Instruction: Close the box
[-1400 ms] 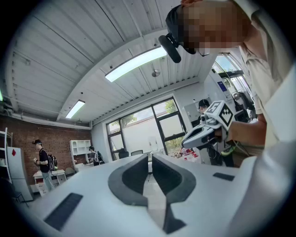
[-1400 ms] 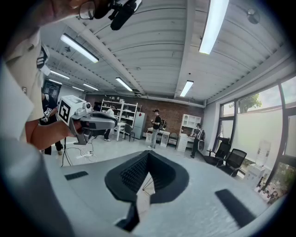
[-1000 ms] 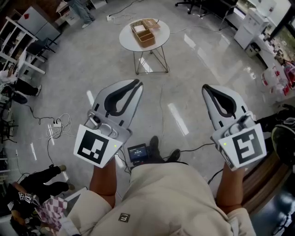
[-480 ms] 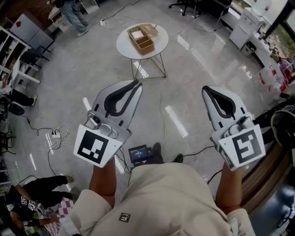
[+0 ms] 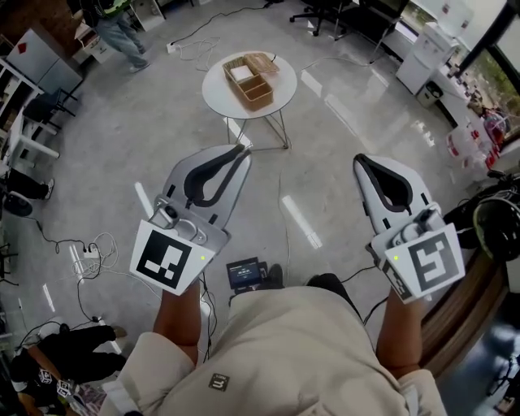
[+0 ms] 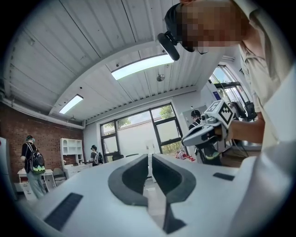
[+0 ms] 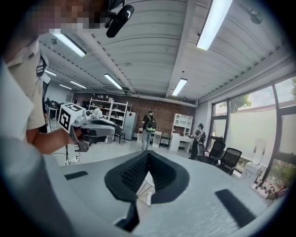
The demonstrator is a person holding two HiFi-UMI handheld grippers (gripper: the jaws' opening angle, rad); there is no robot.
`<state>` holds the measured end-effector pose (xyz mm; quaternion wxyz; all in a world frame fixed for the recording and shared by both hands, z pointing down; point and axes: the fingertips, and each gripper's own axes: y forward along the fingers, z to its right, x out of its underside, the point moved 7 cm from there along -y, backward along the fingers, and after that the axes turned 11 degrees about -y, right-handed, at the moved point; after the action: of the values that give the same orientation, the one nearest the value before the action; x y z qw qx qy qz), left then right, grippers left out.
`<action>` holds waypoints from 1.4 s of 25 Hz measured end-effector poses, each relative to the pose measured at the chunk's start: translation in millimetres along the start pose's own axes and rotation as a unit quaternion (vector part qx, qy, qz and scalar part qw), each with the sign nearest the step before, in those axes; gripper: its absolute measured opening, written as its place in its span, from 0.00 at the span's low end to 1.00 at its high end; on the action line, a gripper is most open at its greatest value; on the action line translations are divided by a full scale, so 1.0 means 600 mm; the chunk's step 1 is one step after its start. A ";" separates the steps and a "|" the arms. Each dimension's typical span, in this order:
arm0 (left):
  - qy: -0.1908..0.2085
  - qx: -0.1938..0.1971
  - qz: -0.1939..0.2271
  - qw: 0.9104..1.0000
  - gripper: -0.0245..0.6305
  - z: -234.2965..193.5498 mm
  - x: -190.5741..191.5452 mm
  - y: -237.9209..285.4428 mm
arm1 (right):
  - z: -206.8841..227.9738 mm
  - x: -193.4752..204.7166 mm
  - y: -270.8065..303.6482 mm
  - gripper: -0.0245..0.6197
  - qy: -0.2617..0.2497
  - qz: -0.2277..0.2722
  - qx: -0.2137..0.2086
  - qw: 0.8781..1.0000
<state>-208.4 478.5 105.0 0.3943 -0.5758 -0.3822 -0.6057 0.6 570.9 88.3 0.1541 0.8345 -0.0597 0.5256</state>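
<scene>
grey polished floor (image 5: 349,106) over the whole head view, streaked with window light. beige shirt (image 5: 301,349) fills 6 o'clock, a forearm leading out at each side.

round white table (image 5: 221,91) on thin wire legs at 12 o'clock, well apart from both tools. black office chairs (image 5: 333,12) at 1 o'clock, at the far edge. another person's legs (image 5: 122,32) at 11 o'clock.

left gripper (image 5: 241,150) at 9 o'clock of centre, held out toward 12 o'clock, marker cube nearest the body. in its own view, dark pads drawn in to a thin slit at the tips, nothing between them.

right gripper (image 5: 363,162) at 3 o'clock of centre, also aimed toward 12 o'clock. in its own view, ribbed pads met at the tips, empty.

brown box (image 5: 253,81) on the table top, just right of its middle, open upward, split into compartments. something white in the part at 11 o'clock, a woven flap lying at its 1 o'clock side. touched by neither tool.

white power strip (image 5: 81,253) with loose cables at 9 o'clock, near the edge. small dark device with a lit screen (image 5: 244,272) on the floor at 6 o'clock of centre, between the forearms.
</scene>
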 end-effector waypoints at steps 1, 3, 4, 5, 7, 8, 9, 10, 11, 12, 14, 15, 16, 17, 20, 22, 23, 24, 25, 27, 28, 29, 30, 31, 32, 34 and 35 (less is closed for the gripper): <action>-0.002 -0.002 0.000 1.000 0.07 -0.008 0.003 0.001 | 0.002 -0.001 0.009 0.03 -0.002 -0.002 -0.001 1.000; -0.009 -0.006 0.000 1.000 0.07 -0.023 0.007 0.004 | 0.009 -0.004 0.025 0.03 -0.004 -0.003 -0.003 1.000; -0.011 -0.009 -0.001 1.000 0.07 -0.028 0.008 0.006 | 0.015 -0.005 0.033 0.03 -0.004 -0.002 -0.004 1.000; -0.013 -0.012 -0.003 1.000 0.07 -0.034 0.008 0.008 | 0.021 -0.007 0.042 0.03 -0.004 -0.001 -0.006 1.000; -0.014 -0.019 -0.008 1.000 0.07 -0.046 0.009 0.017 | 0.035 -0.006 0.061 0.03 -0.003 0.003 -0.012 1.000; -0.013 -0.023 -0.011 1.000 0.07 -0.052 0.010 0.023 | 0.044 -0.003 0.073 0.03 -0.002 0.007 -0.016 1.000; -0.013 -0.029 -0.014 0.999 0.07 -0.058 0.012 0.032 | 0.055 0.003 0.085 0.03 -0.001 0.010 -0.021 1.000; -0.012 -0.035 -0.018 0.999 0.07 -0.064 0.015 0.043 | 0.067 0.010 0.098 0.03 0.000 0.014 -0.027 1.000; -0.011 -0.043 -0.021 0.999 0.07 -0.071 0.018 0.055 | 0.080 0.018 0.112 0.03 0.002 0.019 -0.033 0.999; -0.009 -0.051 -0.024 0.998 0.07 -0.078 0.021 0.067 | 0.092 0.027 0.128 0.03 0.003 0.024 -0.040 0.999; -0.005 -0.069 -0.027 0.997 0.07 -0.094 0.024 0.091 | 0.117 0.042 0.160 0.03 0.005 0.034 -0.056 0.998; -0.005 -0.079 -0.028 0.997 0.07 -0.102 0.024 0.105 | 0.131 0.049 0.178 0.03 0.006 0.039 -0.064 0.997; -0.005 -0.087 -0.029 0.996 0.07 -0.109 0.025 0.120 | 0.148 0.056 0.195 0.03 0.006 0.043 -0.073 0.996; -0.005 -0.094 -0.030 0.995 0.07 -0.116 0.025 0.138 | 0.167 0.062 0.213 0.03 0.006 0.047 -0.080 0.996; 0.000 -0.108 -0.038 0.993 0.07 -0.132 0.027 0.196 | 0.225 0.082 0.260 0.03 0.008 0.060 -0.096 0.994; 0.001 -0.120 -0.041 0.992 0.07 -0.142 0.029 0.229 | 0.260 0.093 0.289 0.03 0.009 0.067 -0.105 0.992; -0.001 -0.126 -0.042 0.991 0.07 -0.147 0.029 0.242 | 0.275 0.098 0.303 0.03 0.009 0.070 -0.110 0.991; -0.002 -0.132 -0.042 0.990 0.07 -0.152 0.030 0.254 | 0.288 0.103 0.316 0.03 0.010 0.072 -0.115 0.991; -0.003 -0.137 -0.044 0.990 0.07 -0.156 0.030 0.263 | 0.299 0.106 0.328 0.03 0.011 0.074 -0.120 0.990; -0.005 -0.148 -0.052 0.988 0.07 -0.164 0.032 0.278 | 0.318 0.112 0.347 0.03 0.013 0.077 -0.129 0.988; -0.006 -0.153 -0.056 0.987 0.07 -0.168 0.034 0.285 | 0.326 0.115 0.356 0.03 0.014 0.079 -0.134 0.988; -0.006 -0.157 -0.060 0.986 0.07 -0.172 0.036 0.293 | 0.334 0.119 0.365 0.03 0.015 0.081 -0.138 0.987; -0.006 -0.162 -0.062 0.985 0.07 -0.176 0.038 0.302 | 0.342 0.124 0.374 0.03 0.016 0.082 -0.142 0.986; -0.005 -0.166 -0.063 0.984 0.07 -0.180 0.040 0.311 | 0.349 0.129 0.383 0.03 0.017 0.083 -0.146 0.986; -0.006 -0.169 -0.063 0.984 0.07 -0.184 0.041 0.320 | 0.356 0.134 0.391 0.03 0.018 0.085 -0.150 0.985; -0.007 -0.175 -0.066 0.982 0.07 -0.189 0.038 0.338 | 0.372 0.138 0.405 0.03 0.020 0.087 -0.157 0.984; -0.007 -0.177 -0.069 0.982 0.07 -0.191 0.036 0.346 | 0.381 0.139 0.412 0.03 0.021 0.089 -0.160 0.983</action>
<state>-64.1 290.1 123.2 0.2407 -0.6129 -0.3101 -0.6857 168.8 269.4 119.5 0.2390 0.7794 -0.2138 0.5383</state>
